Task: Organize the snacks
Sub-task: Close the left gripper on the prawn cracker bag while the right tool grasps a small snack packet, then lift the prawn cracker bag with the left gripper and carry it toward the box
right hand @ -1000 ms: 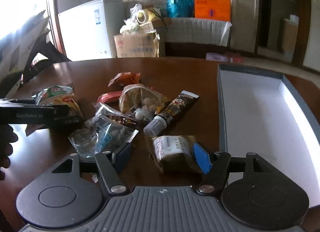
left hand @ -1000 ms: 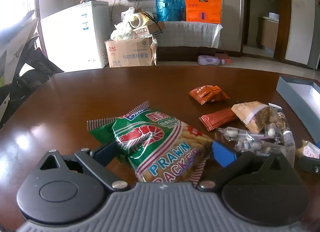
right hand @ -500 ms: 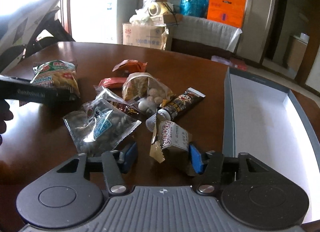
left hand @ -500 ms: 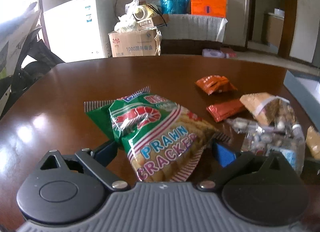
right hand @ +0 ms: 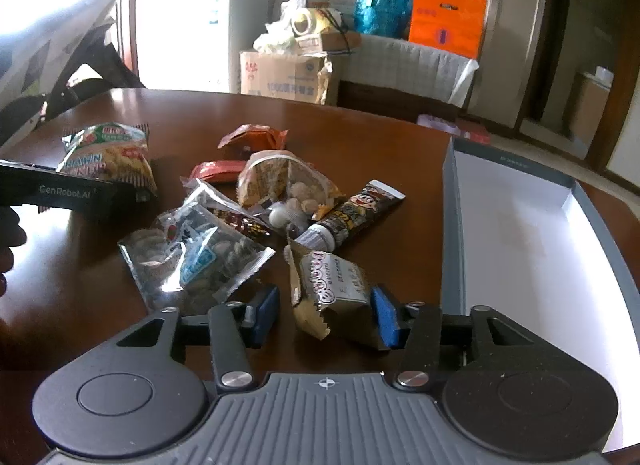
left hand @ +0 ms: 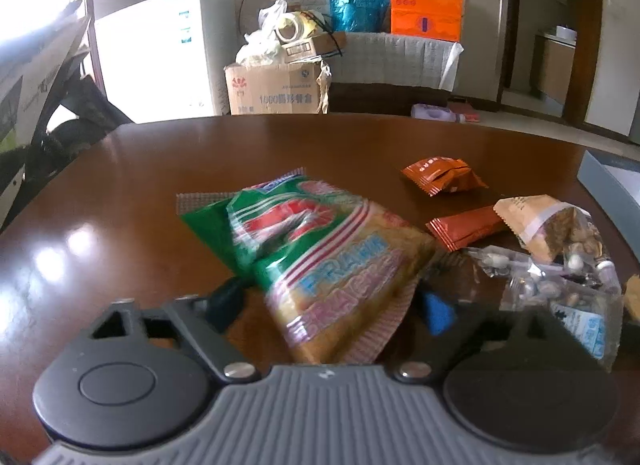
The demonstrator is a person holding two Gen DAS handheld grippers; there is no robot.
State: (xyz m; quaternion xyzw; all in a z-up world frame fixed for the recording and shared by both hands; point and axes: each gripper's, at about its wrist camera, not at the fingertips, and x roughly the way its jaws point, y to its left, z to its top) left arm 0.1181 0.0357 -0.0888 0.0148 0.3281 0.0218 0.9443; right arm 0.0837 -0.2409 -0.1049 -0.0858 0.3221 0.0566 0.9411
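Now both tongs are picking up snacks. On the left, the left tongs [left hand: 334, 307] have been closing around the prawn cracker bag [left hand: 320, 261], and whether they squeeze it yet is unclear. Toward the right, the right tongs [right hand: 326, 315] have been closing on the small silver snack pack [right hand: 334, 285]; only one pad touches it. Next: pinch, lift, and carry them into the gray box [right hand: 520, 249] far right.

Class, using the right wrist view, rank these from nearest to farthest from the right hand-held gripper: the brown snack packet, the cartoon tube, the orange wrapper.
1. Brown snack packet, between the fingers of the right hand-held gripper.
2. Cartoon tube, mid-table.
3. Orange wrapper, far side.
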